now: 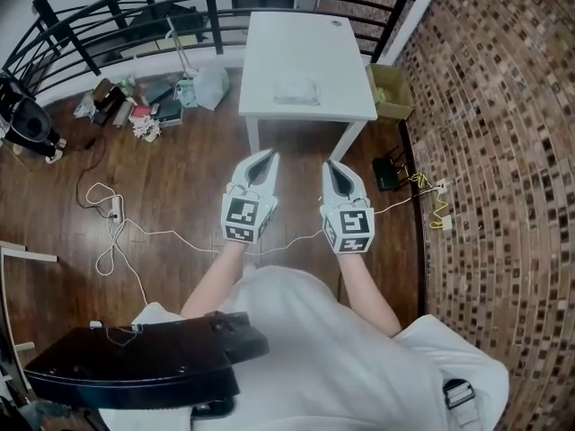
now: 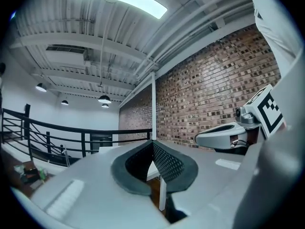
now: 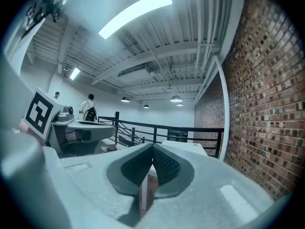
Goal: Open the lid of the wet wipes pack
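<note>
A pale wet wipes pack [image 1: 296,89] lies flat near the middle of the white table [image 1: 269,43], its lid down. My left gripper [image 1: 266,157] and right gripper [image 1: 330,165] hover side by side over the wood floor, short of the table's near edge, both pointing level toward it. Each is shut with nothing between the jaws. In the left gripper view my left gripper [image 2: 152,143] has its tips together, with the right gripper's body at the right. In the right gripper view my right gripper [image 3: 152,149] is likewise closed, and the table [image 3: 183,147] shows just beyond the tips.
A black railing [image 1: 135,7] curves behind the table. A brick wall [image 1: 503,133] stands at the right, with a cardboard box [image 1: 392,91] beside the table. Clutter [image 1: 144,106] and white cables [image 1: 117,223] lie on the floor at the left. A black case [image 1: 135,366] sits near my body.
</note>
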{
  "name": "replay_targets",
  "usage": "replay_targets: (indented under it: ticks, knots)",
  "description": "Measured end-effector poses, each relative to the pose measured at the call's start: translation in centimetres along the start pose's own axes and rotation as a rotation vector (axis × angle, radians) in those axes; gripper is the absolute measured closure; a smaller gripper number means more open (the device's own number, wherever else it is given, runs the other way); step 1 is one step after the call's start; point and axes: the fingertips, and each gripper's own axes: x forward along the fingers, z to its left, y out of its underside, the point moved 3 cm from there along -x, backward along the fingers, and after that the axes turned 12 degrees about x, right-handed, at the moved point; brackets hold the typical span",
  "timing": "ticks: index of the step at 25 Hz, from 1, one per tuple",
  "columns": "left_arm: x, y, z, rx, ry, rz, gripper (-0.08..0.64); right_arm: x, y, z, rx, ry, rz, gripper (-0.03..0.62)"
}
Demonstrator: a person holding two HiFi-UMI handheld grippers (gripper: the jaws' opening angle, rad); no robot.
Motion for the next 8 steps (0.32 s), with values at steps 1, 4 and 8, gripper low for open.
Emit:
replay_targets:
  ticks: [1,4,8]
  knots:
    - [-0.06,0.19,0.25,-0.003,0.001,0.003,0.545,-0.02,0.08,0.11,0.001,0.005,0.001,0.601]
    - [0.1,-0.29,1.06,-0.015,0.002,0.005,0.545,0.15,0.14,0.19,0.002,0.019,0.004,0.601]
    - [0.29,-0.03,1.11,-0.032,0.009,0.01,0.544,-0.18,0.69,-0.12,0.008,0.033,0.017,0.601]
